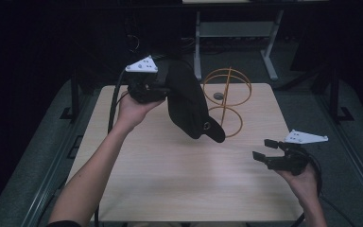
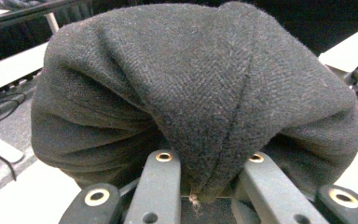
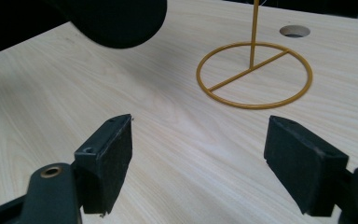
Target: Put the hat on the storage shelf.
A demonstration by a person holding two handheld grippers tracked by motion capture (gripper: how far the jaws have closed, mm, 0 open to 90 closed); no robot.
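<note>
A dark grey woollen cap (image 1: 189,104) hangs in the air above the back middle of the table, its brim pointing down to the right. My left gripper (image 1: 168,90) is shut on its cloth; in the left gripper view the two jaws (image 2: 209,158) pinch a fold of the cap (image 2: 191,84), which bulges over them. A gold wire stand (image 1: 227,97) with a ring base and ring top rises just behind and to the right of the cap. My right gripper (image 1: 263,149) hovers open near the table's right edge, with nothing between its pads (image 3: 198,149), facing the stand (image 3: 251,46) and the cap's edge (image 3: 116,18).
The light wooden table (image 1: 170,179) has a round cable hole (image 1: 218,96) inside the stand's outline, also seen past the ring base (image 3: 294,31). A grey desk frame (image 1: 236,33) stands on the floor beyond the table. Dark floor surrounds the table.
</note>
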